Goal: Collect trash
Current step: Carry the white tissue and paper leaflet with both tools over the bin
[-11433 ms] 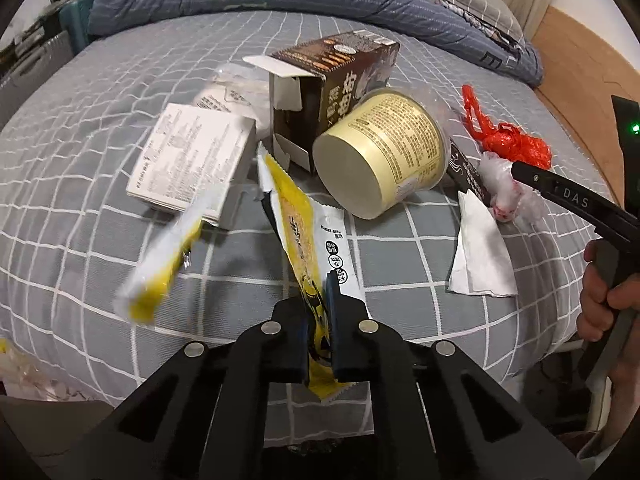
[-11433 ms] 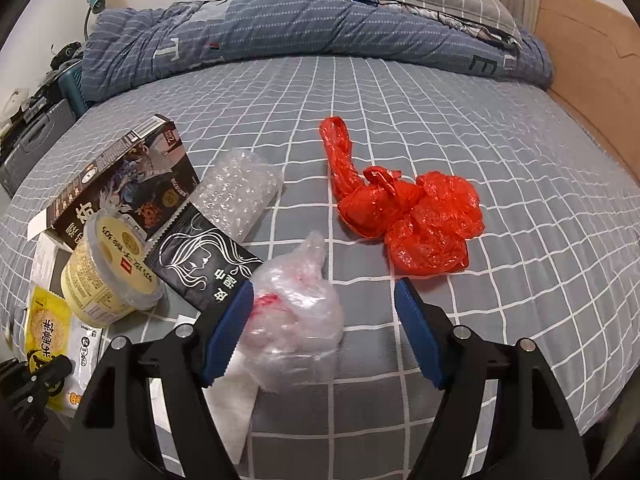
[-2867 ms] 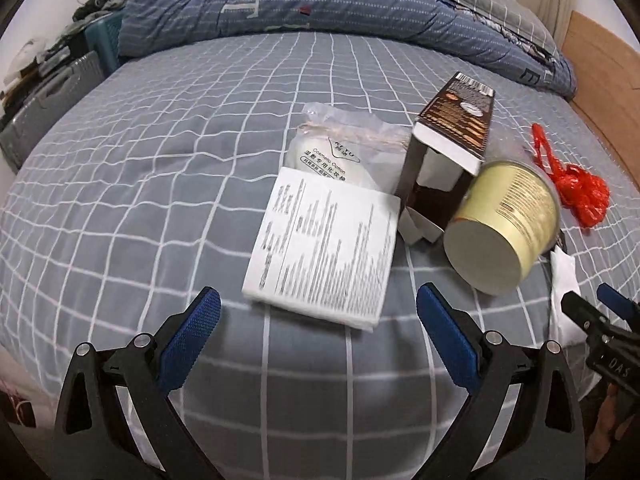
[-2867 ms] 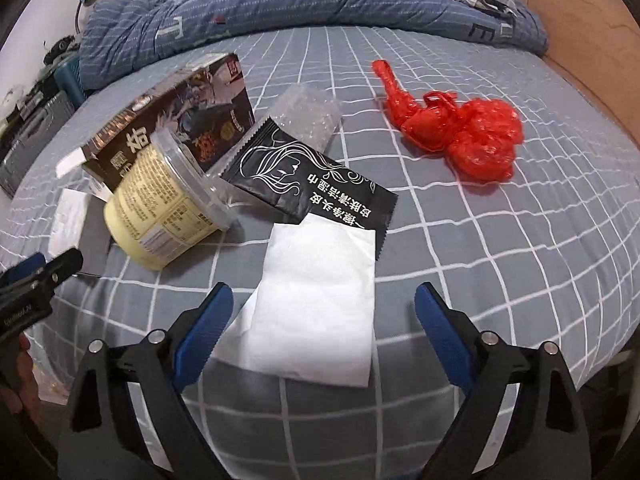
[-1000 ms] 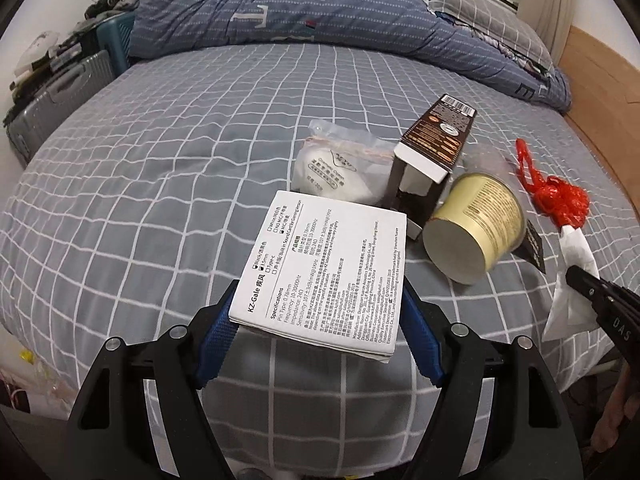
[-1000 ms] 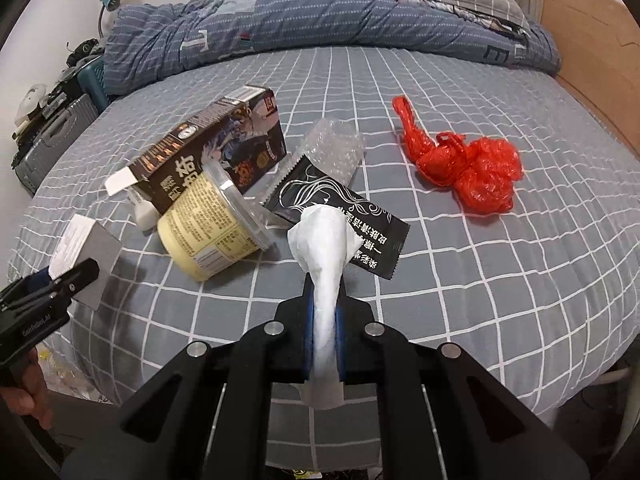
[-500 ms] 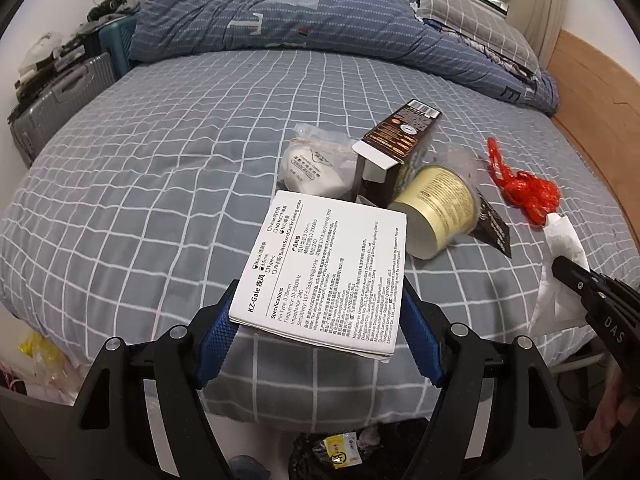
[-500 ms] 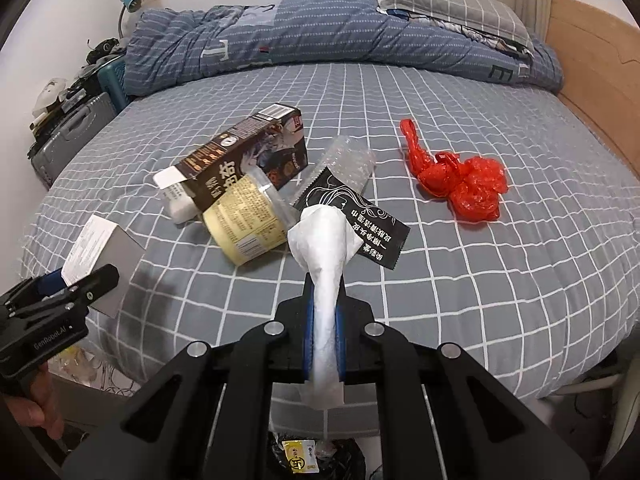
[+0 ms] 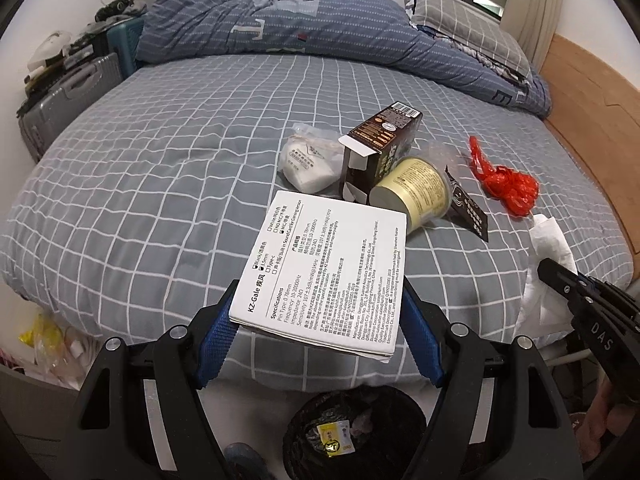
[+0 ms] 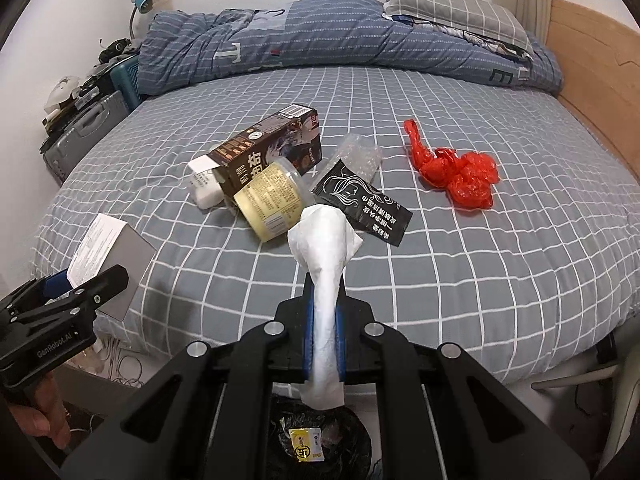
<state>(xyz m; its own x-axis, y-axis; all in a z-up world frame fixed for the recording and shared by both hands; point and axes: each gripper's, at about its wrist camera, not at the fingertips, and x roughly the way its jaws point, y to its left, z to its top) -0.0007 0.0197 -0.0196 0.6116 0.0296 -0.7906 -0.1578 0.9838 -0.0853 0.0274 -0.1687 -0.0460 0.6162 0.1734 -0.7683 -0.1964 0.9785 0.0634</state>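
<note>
My left gripper (image 9: 316,332) is shut on a white printed box (image 9: 324,268), held in the air off the bed's near edge above a black-lined trash bin (image 9: 356,424). My right gripper (image 10: 324,332) is shut on a white tissue (image 10: 326,248), also above the bin (image 10: 320,440). On the grey checked bed (image 10: 460,280) lie a brown carton (image 10: 264,152), a cream tub (image 10: 272,200), a black sachet (image 10: 364,200), a red plastic bag (image 10: 456,176), bubble wrap (image 10: 360,156) and a white pouch (image 9: 308,164).
A rolled blue duvet (image 9: 304,28) and grey pillow (image 9: 468,28) lie at the bed's far end. Suitcases (image 9: 64,96) stand on the left. A wooden bed frame (image 9: 592,112) runs along the right. Bags of litter (image 9: 52,344) sit on the floor, lower left.
Both grippers have drawn back from the bed with their loads. The trash bin has come into view beneath them.
</note>
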